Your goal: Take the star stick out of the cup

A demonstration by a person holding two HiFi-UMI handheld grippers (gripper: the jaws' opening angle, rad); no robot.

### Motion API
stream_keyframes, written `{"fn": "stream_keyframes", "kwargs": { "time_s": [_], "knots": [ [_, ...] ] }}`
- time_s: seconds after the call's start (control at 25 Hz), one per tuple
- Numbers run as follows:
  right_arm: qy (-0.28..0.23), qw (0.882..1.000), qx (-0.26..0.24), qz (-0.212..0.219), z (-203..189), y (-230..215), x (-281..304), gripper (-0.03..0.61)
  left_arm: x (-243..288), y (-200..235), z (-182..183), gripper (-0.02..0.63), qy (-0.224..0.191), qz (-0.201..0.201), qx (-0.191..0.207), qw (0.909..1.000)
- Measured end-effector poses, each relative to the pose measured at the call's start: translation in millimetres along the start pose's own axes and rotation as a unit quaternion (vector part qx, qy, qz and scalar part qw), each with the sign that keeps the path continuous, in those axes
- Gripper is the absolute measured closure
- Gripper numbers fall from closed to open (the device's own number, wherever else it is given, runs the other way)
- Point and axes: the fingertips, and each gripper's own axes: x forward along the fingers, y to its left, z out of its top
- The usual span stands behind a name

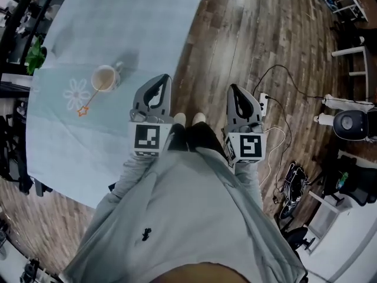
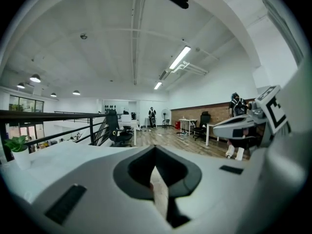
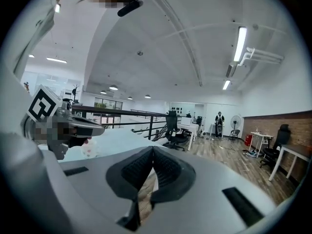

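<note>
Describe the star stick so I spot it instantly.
Find the pale blue tablecloth at the head view's upper left. On it stands a white cup; the thin stick leaning out of it ends in an orange star outline, unlike the white printed flower beside it.

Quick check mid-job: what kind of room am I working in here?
Most likely an open-plan office or lab, apparently on an upper level: wood-plank floor, a white desk with a black office chair, a dark railing at the edge, and long ceiling strip lights.
</note>
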Motion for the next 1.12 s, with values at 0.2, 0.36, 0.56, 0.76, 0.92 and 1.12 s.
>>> {"fn": "stream_keyframes", "kwargs": {
  "time_s": [0.2, 0.36, 0.56, 0.76, 0.92, 1.12],
  "knots": [
    [-0.002, 0.998, -0.013, 0.054, 7, 16, 39, 0.563, 0, 30, -3, 0.595, -0.003, 0.044, 0.004, 0.9990],
    [-0.011, 0.992, -0.028, 0.119, 18, 38, 87, 0.563, -5, 66, -8, 0.595, 0.003, 0.105, -0.008, 0.9944],
    [-0.029, 0.964, -0.058, 0.258, 40, 86, 167, 0.563, -22, 124, -17, 0.595, 0.016, 0.244, -0.038, 0.9690],
    [-0.055, 0.926, -0.083, 0.364, 68, 128, 225, 0.563, -28, 171, -16, 0.595, 0.022, 0.347, -0.056, 0.9360],
    [-0.071, 0.883, -0.098, 0.453, 89, 158, 265, 0.563, -44, 195, -14, 0.595, 0.031, 0.441, -0.073, 0.8941],
    [-0.087, 0.832, -0.118, 0.536, 97, 197, 288, 0.563, -75, 204, -21, 0.595, 0.044, 0.531, -0.091, 0.8412]
  ]
}}
